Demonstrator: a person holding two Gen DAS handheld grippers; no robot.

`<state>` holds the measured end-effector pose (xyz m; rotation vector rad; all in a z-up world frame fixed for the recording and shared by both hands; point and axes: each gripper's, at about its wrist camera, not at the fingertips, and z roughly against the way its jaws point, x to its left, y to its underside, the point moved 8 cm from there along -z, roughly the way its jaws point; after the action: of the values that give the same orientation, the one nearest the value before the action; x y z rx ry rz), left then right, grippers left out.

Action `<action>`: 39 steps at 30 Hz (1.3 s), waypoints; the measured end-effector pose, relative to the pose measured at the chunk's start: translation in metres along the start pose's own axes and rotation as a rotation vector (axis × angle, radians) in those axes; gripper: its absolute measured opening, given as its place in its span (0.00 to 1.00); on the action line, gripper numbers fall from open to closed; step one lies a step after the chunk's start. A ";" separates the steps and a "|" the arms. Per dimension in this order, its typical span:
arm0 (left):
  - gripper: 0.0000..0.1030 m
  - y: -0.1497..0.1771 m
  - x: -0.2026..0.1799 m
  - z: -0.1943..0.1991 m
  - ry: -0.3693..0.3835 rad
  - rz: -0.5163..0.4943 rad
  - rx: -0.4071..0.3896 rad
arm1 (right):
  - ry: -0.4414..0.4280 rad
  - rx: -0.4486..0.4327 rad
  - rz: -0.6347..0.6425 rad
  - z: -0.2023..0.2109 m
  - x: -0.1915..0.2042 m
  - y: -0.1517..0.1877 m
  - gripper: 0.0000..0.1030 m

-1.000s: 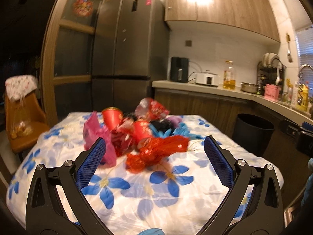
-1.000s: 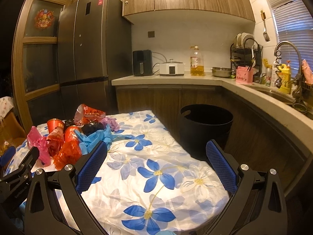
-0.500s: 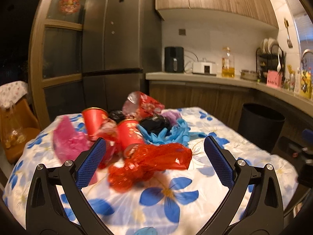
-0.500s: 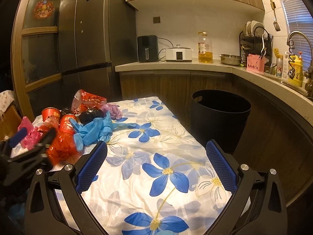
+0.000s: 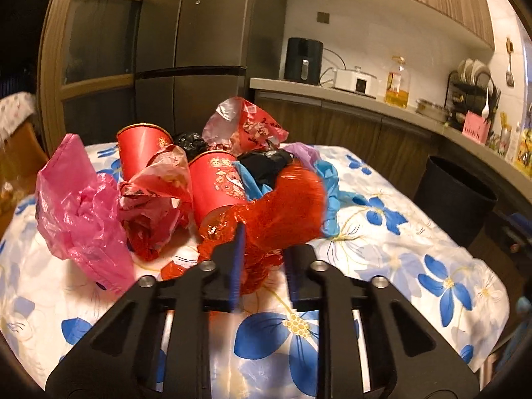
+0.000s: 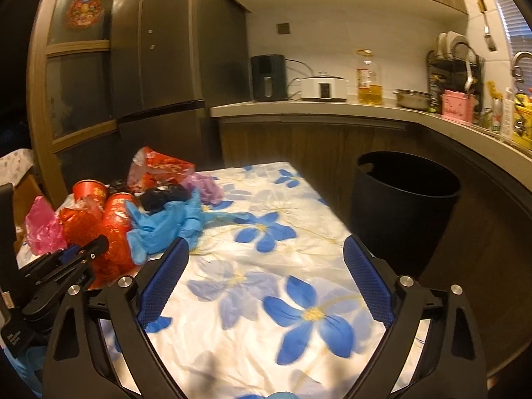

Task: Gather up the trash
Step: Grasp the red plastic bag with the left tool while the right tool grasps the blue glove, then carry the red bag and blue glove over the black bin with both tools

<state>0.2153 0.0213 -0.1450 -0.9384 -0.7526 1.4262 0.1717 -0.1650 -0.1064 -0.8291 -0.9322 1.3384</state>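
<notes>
Red crinkly plastic wrapper point(image 5: 282, 212) is what the left claw point(image 5: 262, 266) has gone for: its jaws are closing, nearly together, with the near end of that wrapper bunched between the blue pads. It sits at the near edge of the trash pile on the flowery counter point(image 5: 415, 249), stretching up and to the right, away from the claw. Behind it are red cups point(image 5: 216, 183), a pink bag point(image 5: 76, 206) on the left and a blue glove point(image 5: 329, 186) to the right. The right claw point(image 6: 266, 279) is wide, just starting to close, nothing in it, hovering over bare cloth. Black bin point(image 6: 404, 206) stands off the counter's right side, so I'd guess the wrapper has to travel right, across toward it.
</notes>
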 end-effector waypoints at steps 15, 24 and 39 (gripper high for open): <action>0.07 -0.012 0.025 0.045 0.021 0.110 -0.060 | -0.198 0.072 0.069 -0.094 0.083 0.000 0.56; 0.07 -0.013 0.031 0.043 0.003 0.115 -0.057 | -0.245 0.138 0.062 -0.136 0.104 0.006 0.33; 0.07 -0.020 0.021 0.053 0.002 0.118 -0.058 | -0.292 0.048 0.055 -0.081 0.083 -0.020 0.02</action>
<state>0.1789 0.0480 -0.1048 -1.0434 -0.7501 1.5124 0.2536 -0.0810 -0.1153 -0.6361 -1.1048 1.5513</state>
